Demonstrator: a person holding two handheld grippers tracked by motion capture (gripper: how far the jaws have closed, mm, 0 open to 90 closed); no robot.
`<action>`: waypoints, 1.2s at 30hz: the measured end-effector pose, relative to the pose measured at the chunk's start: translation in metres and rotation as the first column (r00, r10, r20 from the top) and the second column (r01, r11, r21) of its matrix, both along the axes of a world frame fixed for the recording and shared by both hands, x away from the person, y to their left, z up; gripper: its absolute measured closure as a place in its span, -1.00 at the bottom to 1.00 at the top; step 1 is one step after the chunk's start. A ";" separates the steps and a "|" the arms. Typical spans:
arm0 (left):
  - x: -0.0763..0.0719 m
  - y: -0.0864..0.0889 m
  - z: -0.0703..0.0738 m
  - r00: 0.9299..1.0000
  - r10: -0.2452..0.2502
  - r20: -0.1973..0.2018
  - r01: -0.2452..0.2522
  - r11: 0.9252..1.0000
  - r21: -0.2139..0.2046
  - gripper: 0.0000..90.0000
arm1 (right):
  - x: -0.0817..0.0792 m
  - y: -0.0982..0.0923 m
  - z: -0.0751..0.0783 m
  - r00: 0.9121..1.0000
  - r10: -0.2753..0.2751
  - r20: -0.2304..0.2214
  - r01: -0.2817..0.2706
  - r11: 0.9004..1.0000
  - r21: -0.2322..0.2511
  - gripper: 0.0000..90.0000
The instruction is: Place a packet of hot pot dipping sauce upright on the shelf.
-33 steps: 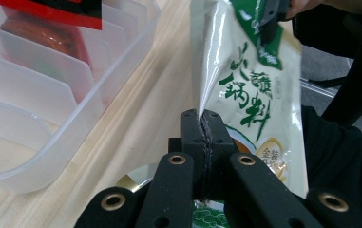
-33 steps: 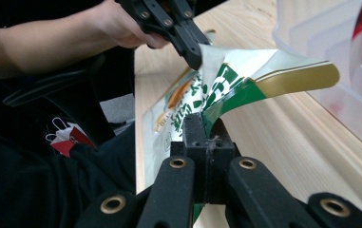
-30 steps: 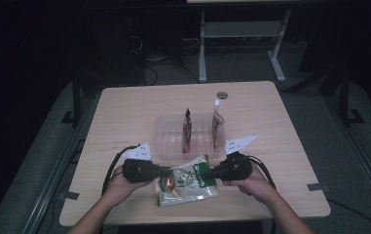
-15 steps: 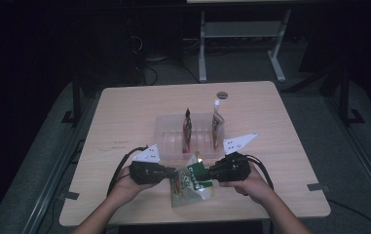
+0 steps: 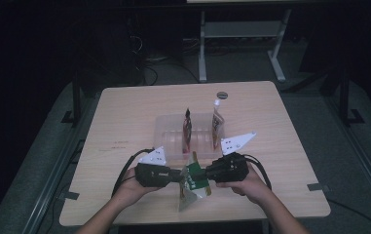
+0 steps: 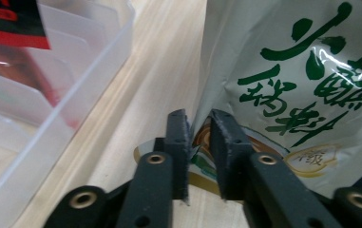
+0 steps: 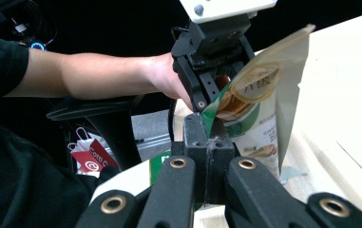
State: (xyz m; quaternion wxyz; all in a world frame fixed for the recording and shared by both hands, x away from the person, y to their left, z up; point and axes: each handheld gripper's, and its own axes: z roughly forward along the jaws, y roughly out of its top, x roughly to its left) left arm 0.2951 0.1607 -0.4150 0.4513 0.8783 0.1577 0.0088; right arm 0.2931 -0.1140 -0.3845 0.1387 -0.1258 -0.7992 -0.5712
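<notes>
A green and white snack pouch (image 5: 193,189) stands tilted on its lower edge near the table's front edge, between my two grippers. My right gripper (image 5: 204,174) is shut on the pouch's green side edge (image 7: 259,109), and its jaws (image 7: 206,129) meet with no gap. My left gripper (image 5: 182,176) comes in from the other side. Its jaws have just been opening. In the left gripper view a gap shows at the left gripper (image 6: 200,130), and the pouch's corner (image 6: 302,85) sits loosely in it without either pad pressing.
A clear plastic tray (image 5: 166,131) with dividers sits just beyond the grippers and holds two upright pouches (image 5: 188,131) (image 5: 217,127). A small round dark object (image 5: 222,94) lies near the far edge. The tray wall (image 6: 74,95) is close on the left gripper's left.
The pouch lay flat on the table a second ago. It now stands raised on edge between the grippers. The right hand has risen a little with it.
</notes>
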 end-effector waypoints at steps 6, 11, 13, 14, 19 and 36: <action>0.000 0.013 0.005 0.999 0.035 0.008 -0.034 0.999 -0.018 0.26 | 0.000 -0.005 0.001 1.000 -0.015 0.005 0.015 1.000 0.000 1.00; -0.003 0.021 0.008 0.998 0.055 0.017 -0.055 0.998 -0.014 0.01 | 0.000 -0.010 0.002 1.000 -0.025 0.005 0.025 1.000 0.001 1.00; -0.003 0.022 0.008 0.998 0.060 0.020 -0.060 0.998 -0.010 -0.10 | -0.001 -0.010 0.002 1.000 -0.026 0.003 0.026 1.000 0.006 1.00; -0.005 0.025 0.009 0.997 0.073 0.023 -0.074 0.997 0.005 -0.15 | -0.001 -0.012 0.002 1.000 -0.029 0.007 0.029 1.000 0.002 1.00; -0.007 0.035 0.012 0.994 0.099 0.034 -0.100 0.995 0.019 -0.21 | -0.001 -0.016 0.003 0.999 -0.047 0.008 0.047 0.999 0.000 1.00; -0.023 0.070 -0.004 0.989 0.147 -0.019 -0.145 0.986 0.082 -0.21 | -0.005 -0.048 0.016 0.990 -0.134 0.035 0.132 0.990 0.046 1.00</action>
